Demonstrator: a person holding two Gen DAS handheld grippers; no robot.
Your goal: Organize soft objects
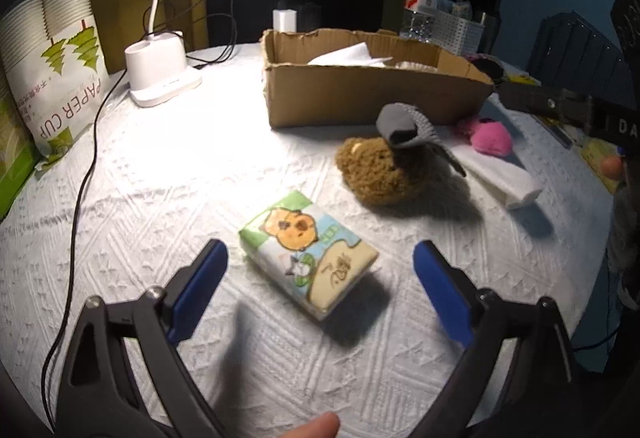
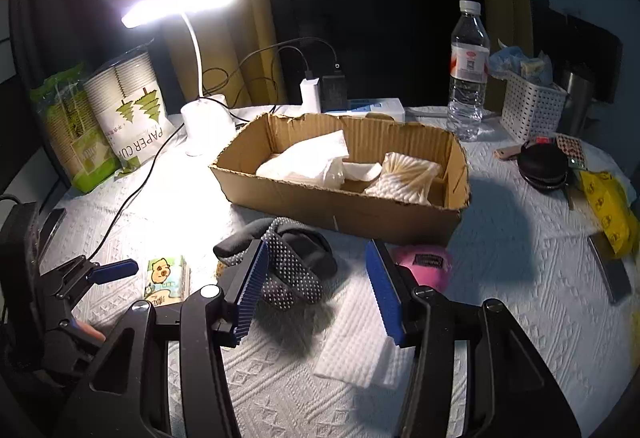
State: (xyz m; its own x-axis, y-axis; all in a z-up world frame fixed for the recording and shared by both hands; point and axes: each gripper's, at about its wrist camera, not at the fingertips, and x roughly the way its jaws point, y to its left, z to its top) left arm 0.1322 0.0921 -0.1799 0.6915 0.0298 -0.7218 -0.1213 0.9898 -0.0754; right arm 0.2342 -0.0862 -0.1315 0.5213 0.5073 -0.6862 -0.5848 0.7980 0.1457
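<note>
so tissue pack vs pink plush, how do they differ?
The tissue pack is a flat printed rectangle; the pink plush is rounded and plain pink. The pack lies between the open left gripper's fingers; the plush sits beside the cardboard box. Both rest on the white tablecloth, outside the box.

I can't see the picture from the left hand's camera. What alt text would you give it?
Open blue-padded tongs hover over a small tissue pack with a cartoon bear on a white textured tablecloth. Beyond lie a brown fuzzy slipper with a grey sock on it, a pink plush item and an open cardboard box.
</note>
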